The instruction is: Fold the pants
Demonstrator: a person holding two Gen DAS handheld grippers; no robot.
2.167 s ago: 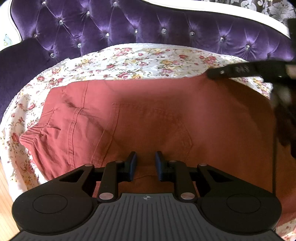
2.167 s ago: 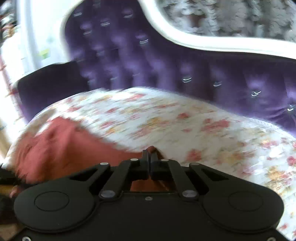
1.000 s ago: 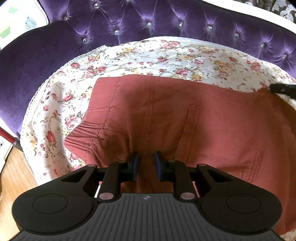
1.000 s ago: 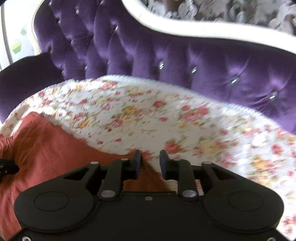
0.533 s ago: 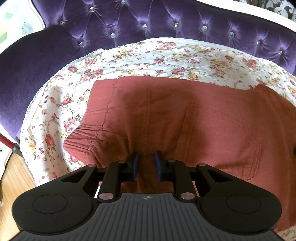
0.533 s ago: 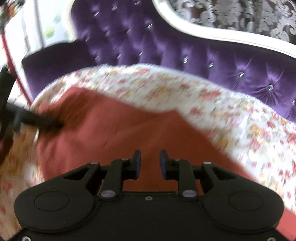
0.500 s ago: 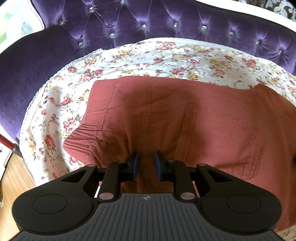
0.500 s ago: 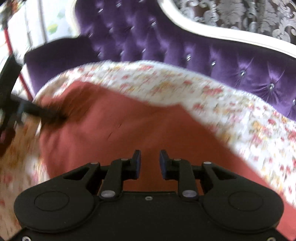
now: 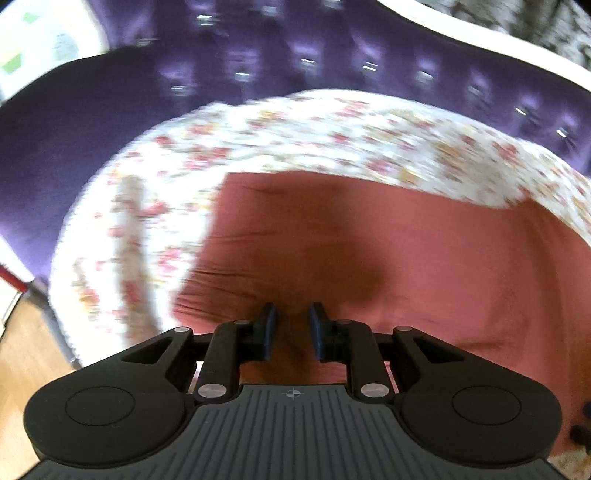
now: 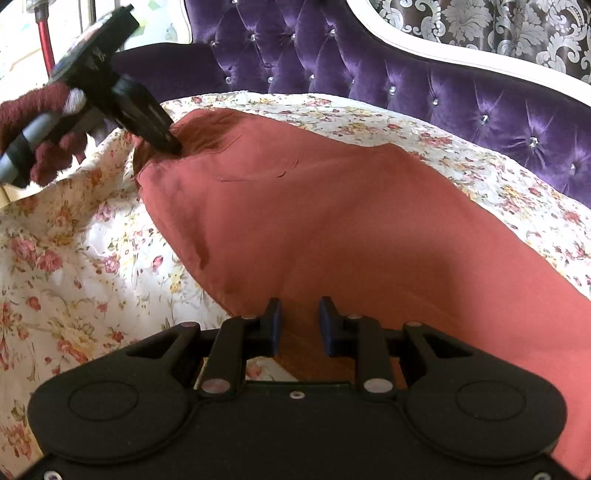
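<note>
Rust-red pants point(image 10: 332, 221) lie spread on a floral sheet point(image 10: 74, 258) over a purple sofa. They also fill the left wrist view point(image 9: 369, 258), which is blurred by motion. My left gripper point(image 9: 292, 328) is open, its jaws a little apart, low over the waist end of the pants. In the right wrist view the left gripper point(image 10: 173, 147) touches the far end of the pants with its tips. My right gripper point(image 10: 300, 325) is open, its jaws apart, over the pants' near edge, holding nothing.
The tufted purple sofa back point(image 10: 443, 92) with a white frame rises behind the sheet. A purple armrest point(image 9: 55, 166) stands at the left. Wooden floor point(image 9: 26, 350) and a red pole point(image 10: 44, 33) lie beyond the sofa's left end.
My right gripper let go of the pants' corner and swung back over the cloth toward the near edge. My left gripper stayed open and is moving, blurring its view.
</note>
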